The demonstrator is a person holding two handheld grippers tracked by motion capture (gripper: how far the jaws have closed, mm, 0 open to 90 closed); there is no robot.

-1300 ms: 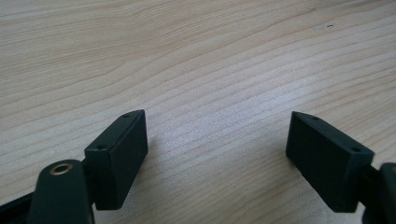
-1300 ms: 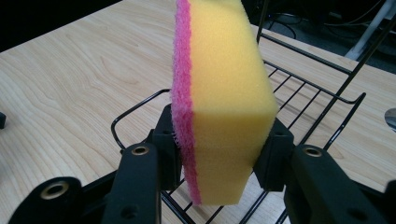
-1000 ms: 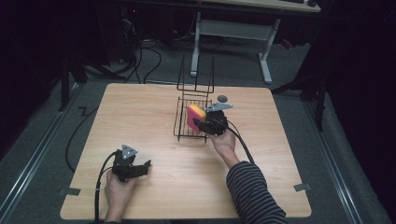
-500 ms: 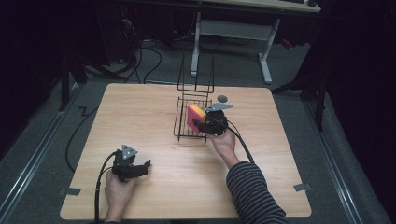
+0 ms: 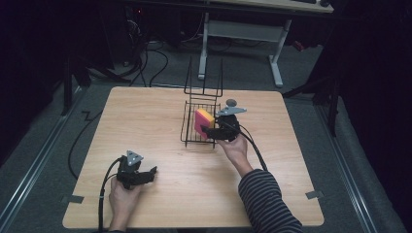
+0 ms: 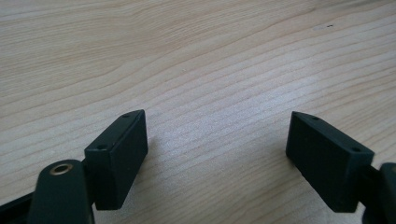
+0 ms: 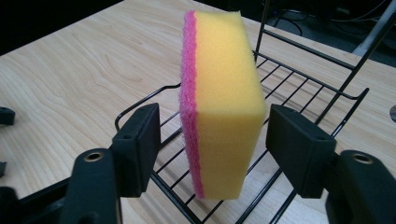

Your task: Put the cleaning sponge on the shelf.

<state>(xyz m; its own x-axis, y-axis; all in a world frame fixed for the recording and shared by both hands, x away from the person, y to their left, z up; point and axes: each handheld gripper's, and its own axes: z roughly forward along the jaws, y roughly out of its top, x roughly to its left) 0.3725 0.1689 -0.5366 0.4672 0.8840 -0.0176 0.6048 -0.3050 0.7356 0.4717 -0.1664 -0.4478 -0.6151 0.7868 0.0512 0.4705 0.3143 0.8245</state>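
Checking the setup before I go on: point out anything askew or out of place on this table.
One thing: the sponge stands upright on its narrow edge in the black wire rack instead of lying flat, between the open jaws of the right gripper, gaps on both sides. The left gripper is open over bare table. No spill or damage shows.

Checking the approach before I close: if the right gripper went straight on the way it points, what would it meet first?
The sponge. It stands on edge in the wire rack, already between the right gripper's open fingers, with a gap showing each side. Pushing on would likely bring it against the gripper body.
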